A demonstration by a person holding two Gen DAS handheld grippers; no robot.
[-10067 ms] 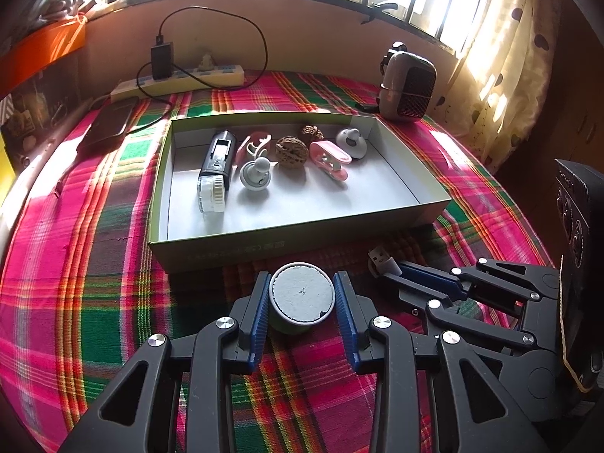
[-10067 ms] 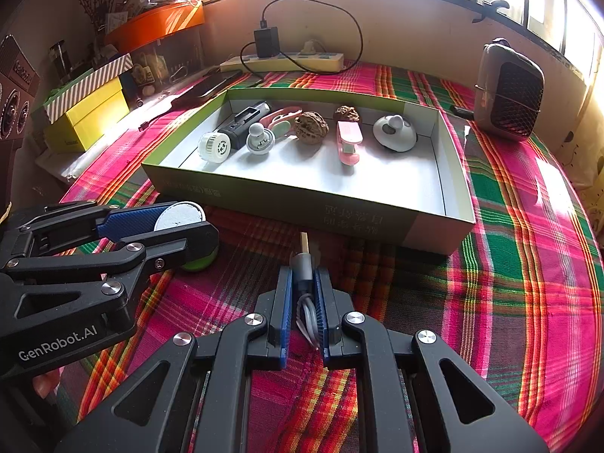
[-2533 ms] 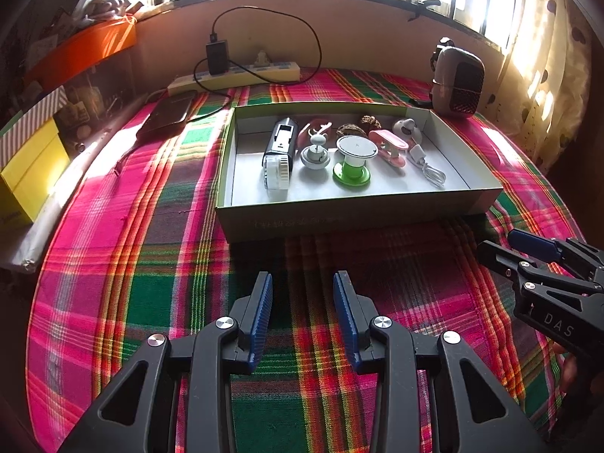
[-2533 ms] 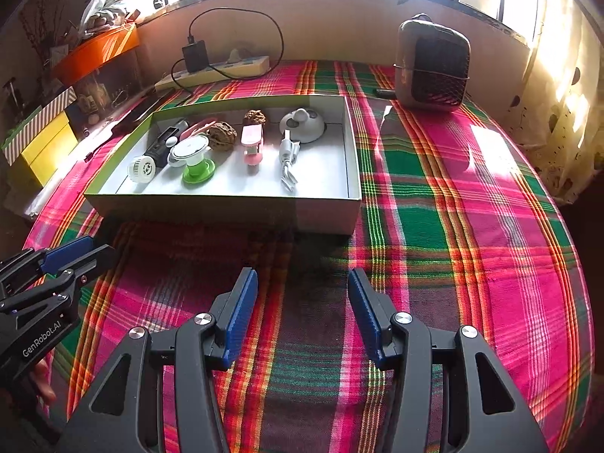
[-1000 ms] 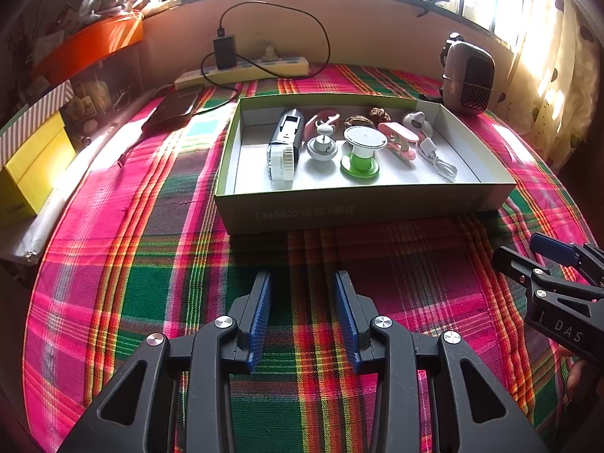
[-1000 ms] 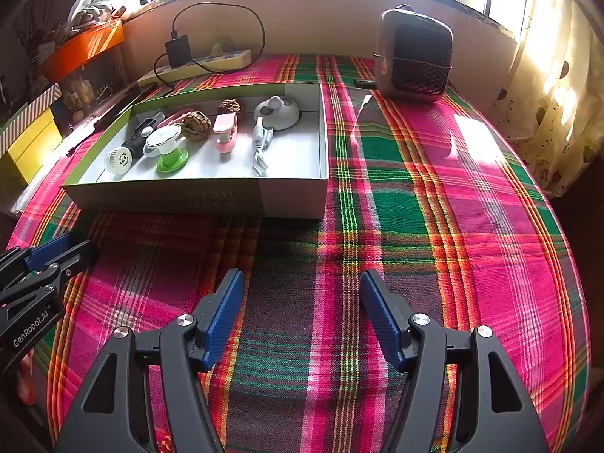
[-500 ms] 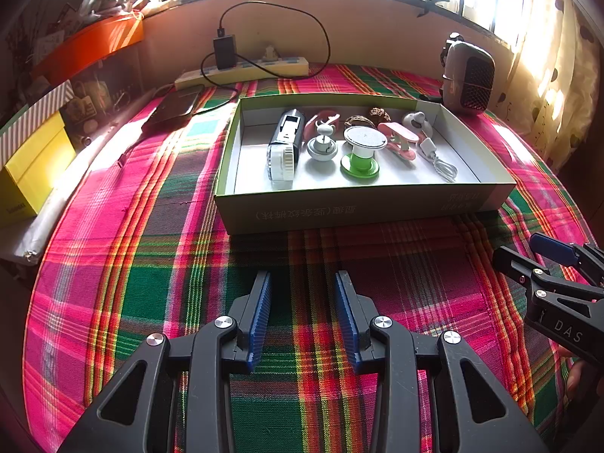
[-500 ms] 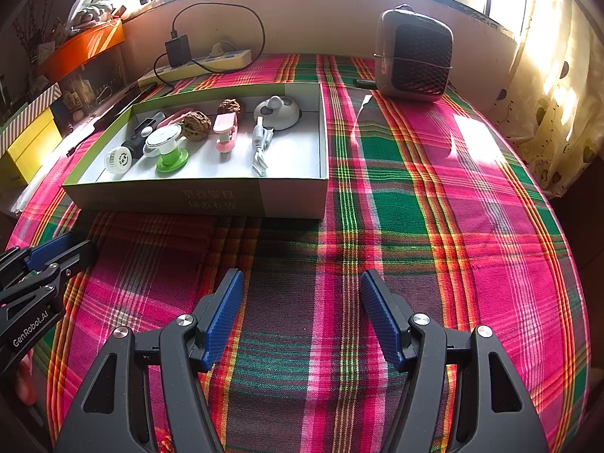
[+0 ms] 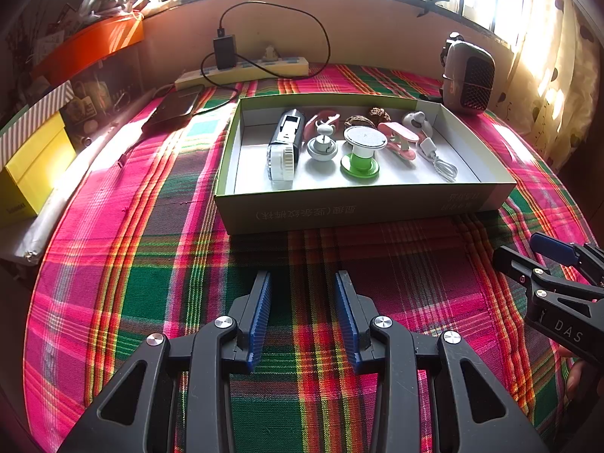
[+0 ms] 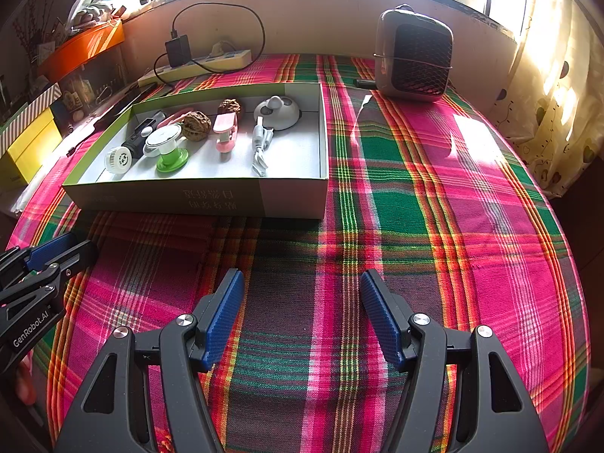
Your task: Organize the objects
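Note:
A shallow green-and-white cardboard box (image 9: 362,207) (image 10: 211,196) lies on the plaid cloth and holds several small things. Among them are a black-and-white device (image 9: 285,143), a white-topped green spool (image 9: 360,153) (image 10: 168,147), a pink clip (image 9: 400,139) (image 10: 226,130), a white USB cable (image 9: 438,158) (image 10: 260,143) and walnuts (image 10: 196,124). My left gripper (image 9: 304,283) hovers open over bare cloth, short of the box's near wall. To the right of the box my right gripper (image 10: 298,283) stands open too, with nothing between its fingers.
A small heater (image 10: 413,54) (image 9: 468,75) stands at the back right. A power strip with a charger (image 9: 241,70) lies along the back wall, with a dark phone (image 9: 175,107) beside it. Yellow boxes (image 9: 30,166) sit at the left edge. A curtain (image 10: 547,94) hangs at right.
Nothing has visibly moved over the last second. Ten seconds ago my left gripper held the green spool and my right the cable; both things now lie in the box.

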